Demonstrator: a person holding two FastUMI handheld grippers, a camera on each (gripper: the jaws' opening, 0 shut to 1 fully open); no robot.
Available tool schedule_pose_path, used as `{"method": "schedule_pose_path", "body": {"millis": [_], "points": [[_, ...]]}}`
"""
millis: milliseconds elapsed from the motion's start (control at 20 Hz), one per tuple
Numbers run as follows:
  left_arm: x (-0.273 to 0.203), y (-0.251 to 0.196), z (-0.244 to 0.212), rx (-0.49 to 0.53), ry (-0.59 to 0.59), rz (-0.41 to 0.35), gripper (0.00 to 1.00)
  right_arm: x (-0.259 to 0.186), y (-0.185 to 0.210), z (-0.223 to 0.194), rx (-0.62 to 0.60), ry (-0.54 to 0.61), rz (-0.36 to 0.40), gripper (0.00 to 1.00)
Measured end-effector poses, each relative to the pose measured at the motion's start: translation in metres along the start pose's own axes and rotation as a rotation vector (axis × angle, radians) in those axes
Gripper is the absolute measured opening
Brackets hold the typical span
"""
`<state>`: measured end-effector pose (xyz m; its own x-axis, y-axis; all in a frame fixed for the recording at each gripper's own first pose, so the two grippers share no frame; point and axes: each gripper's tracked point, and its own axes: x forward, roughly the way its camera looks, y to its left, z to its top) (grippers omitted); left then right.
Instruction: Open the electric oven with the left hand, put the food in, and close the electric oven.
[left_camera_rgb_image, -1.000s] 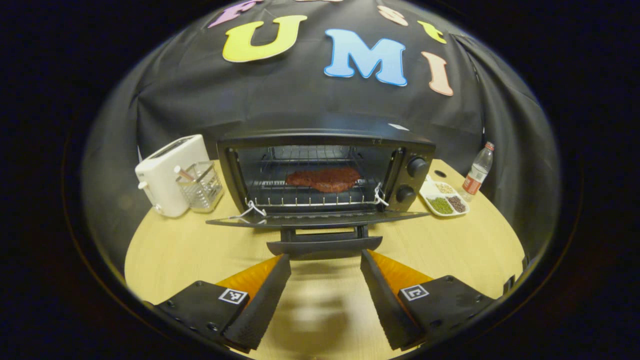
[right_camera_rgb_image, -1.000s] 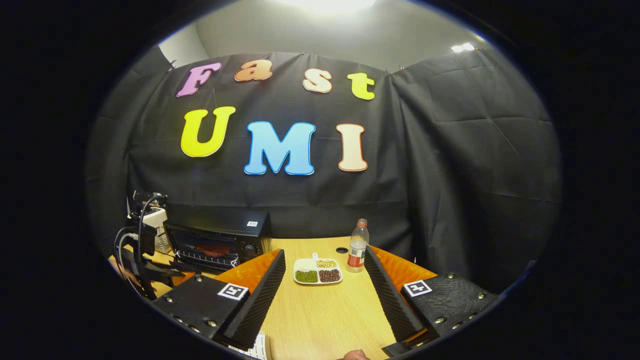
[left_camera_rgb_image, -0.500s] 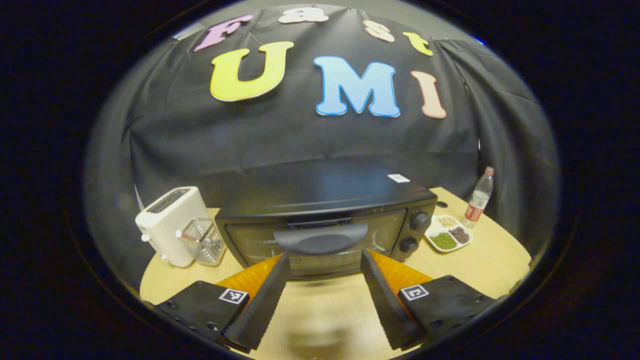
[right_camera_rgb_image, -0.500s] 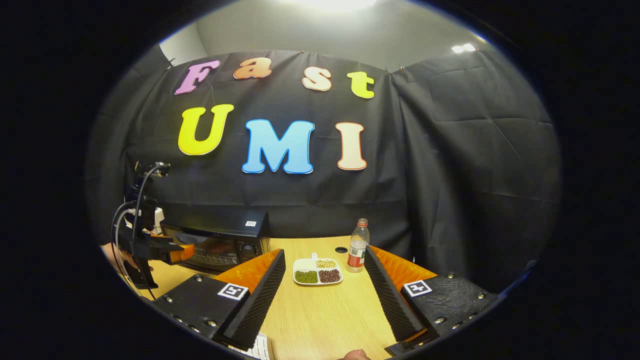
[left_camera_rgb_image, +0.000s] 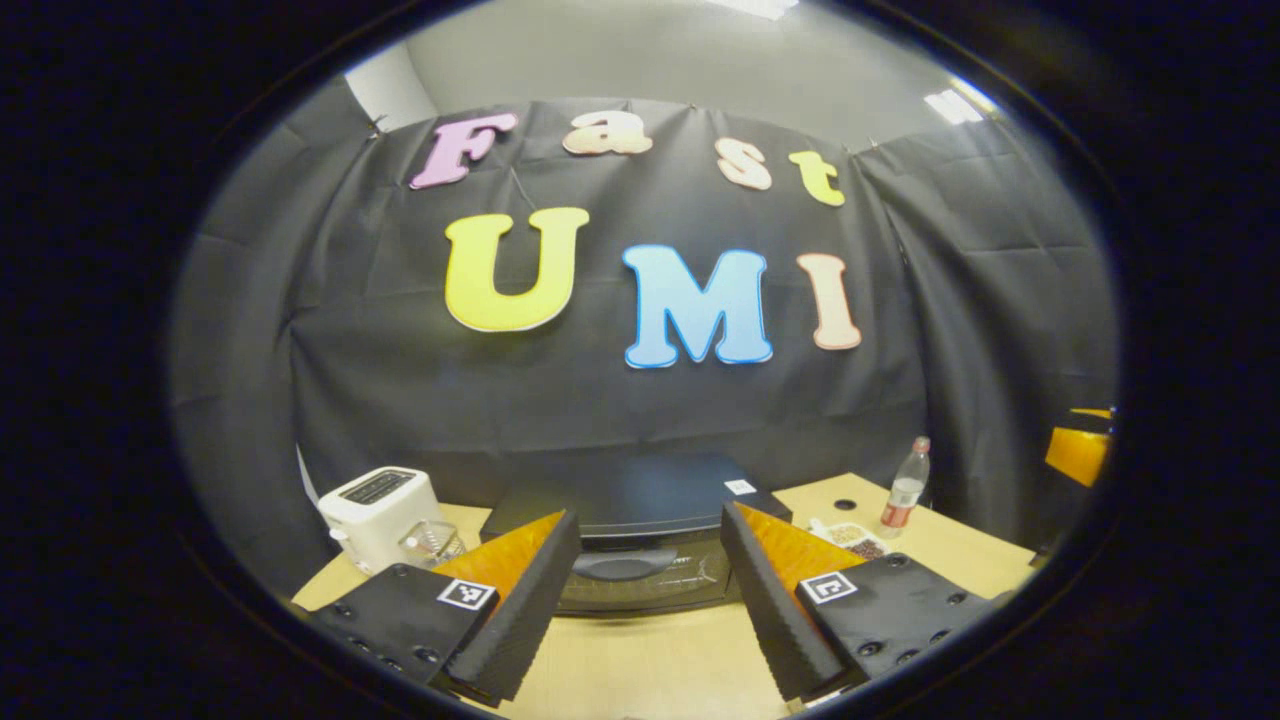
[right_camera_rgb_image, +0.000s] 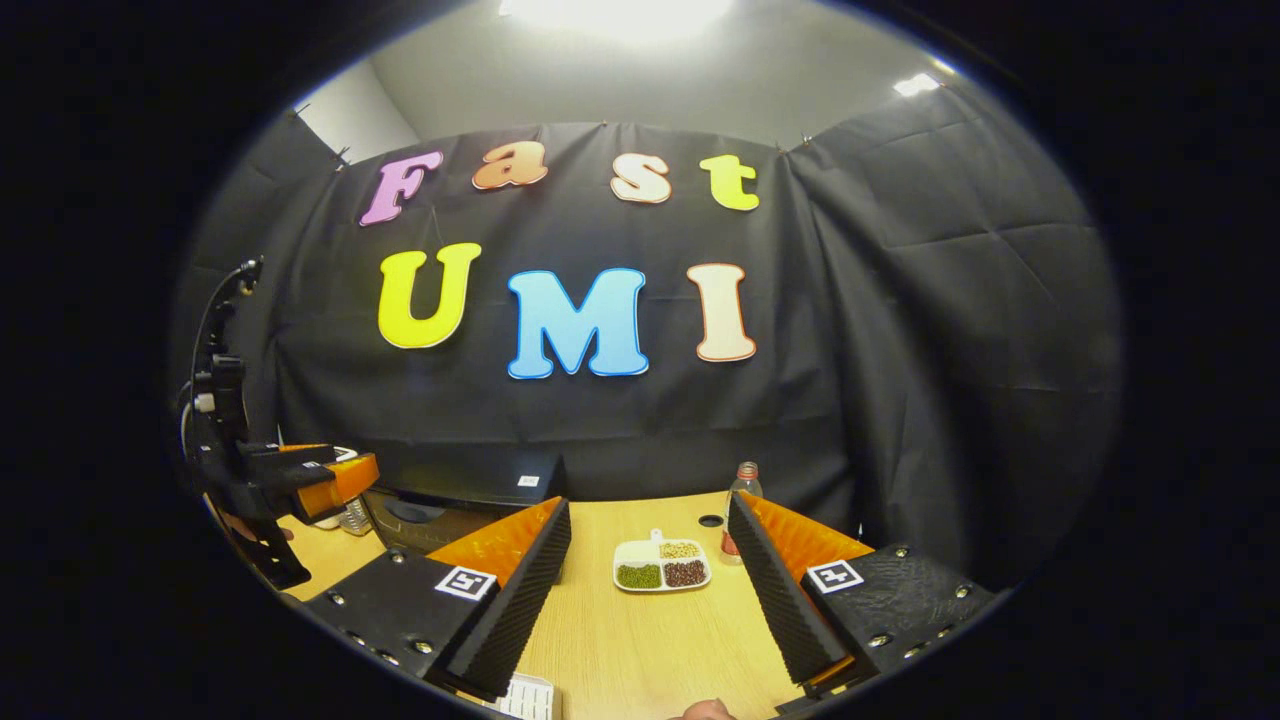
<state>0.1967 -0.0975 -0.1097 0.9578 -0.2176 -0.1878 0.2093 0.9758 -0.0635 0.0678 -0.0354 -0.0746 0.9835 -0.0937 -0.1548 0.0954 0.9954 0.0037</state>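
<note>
The black electric oven (left_camera_rgb_image: 645, 560) stands on the wooden table with its door shut, the handle (left_camera_rgb_image: 620, 567) across the door's top. The food is hidden inside. My left gripper (left_camera_rgb_image: 650, 515) is open, held back from the door and a little above it, nothing between its fingers (left_camera_rgb_image: 530, 600). In the right gripper view the oven (right_camera_rgb_image: 455, 500) sits at the left, with the left gripper (right_camera_rgb_image: 335, 478) in the air beside it. My right gripper (right_camera_rgb_image: 649, 503) is open and empty over the table.
A white toaster (left_camera_rgb_image: 378, 505) and a clear glass holder (left_camera_rgb_image: 432, 545) stand left of the oven. A divided dish of beans (right_camera_rgb_image: 662, 567) and a water bottle (left_camera_rgb_image: 903, 493) are to its right. A white object (right_camera_rgb_image: 525, 695) lies near the table's front edge.
The oven door went from lying open with the meat on the rack to fully shut. My left gripper then rose and drew back from the handle. The right gripper barely shifted.
</note>
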Motion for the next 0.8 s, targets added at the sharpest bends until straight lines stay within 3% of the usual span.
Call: {"method": "schedule_pose_path", "body": {"millis": [100, 150, 250, 350, 400, 500, 550, 750, 800], "points": [[-0.03, 0.003, 0.015, -0.025, -0.032, 0.058, 0.99, -0.006, -0.007, 0.009, -0.005, -0.018, 0.038, 0.97], [-0.046, 0.003, 0.023, -0.034, -0.056, 0.08, 0.99, -0.01, -0.01, 0.012, -0.001, -0.018, 0.057, 0.97], [-0.079, 0.004, 0.037, -0.03, -0.105, 0.114, 0.9, -0.015, -0.019, 0.014, -0.009, -0.014, 0.08, 0.97], [-0.111, 0.006, 0.037, -0.013, -0.11, 0.154, 0.99, -0.022, -0.028, 0.021, -0.024, -0.025, 0.102, 0.97], [-0.126, 0.007, 0.036, -0.004, -0.105, 0.174, 0.95, -0.027, -0.032, 0.026, -0.028, -0.039, 0.115, 0.97], [-0.15, 0.01, 0.04, 0.007, -0.11, 0.221, 0.95, -0.037, -0.037, 0.037, -0.041, -0.071, 0.144, 0.97], [-0.162, 0.011, 0.041, 0.009, -0.11, 0.242, 0.99, -0.041, -0.041, 0.041, -0.051, -0.084, 0.15, 0.98], [-0.2, 0.024, 0.044, 0.028, -0.111, 0.288, 0.99, -0.054, -0.038, 0.05, -0.062, -0.102, 0.179, 0.98], [-0.207, 0.029, 0.046, 0.023, -0.117, 0.301, 0.95, -0.055, -0.035, 0.052, -0.06, -0.115, 0.185, 0.98]]}}
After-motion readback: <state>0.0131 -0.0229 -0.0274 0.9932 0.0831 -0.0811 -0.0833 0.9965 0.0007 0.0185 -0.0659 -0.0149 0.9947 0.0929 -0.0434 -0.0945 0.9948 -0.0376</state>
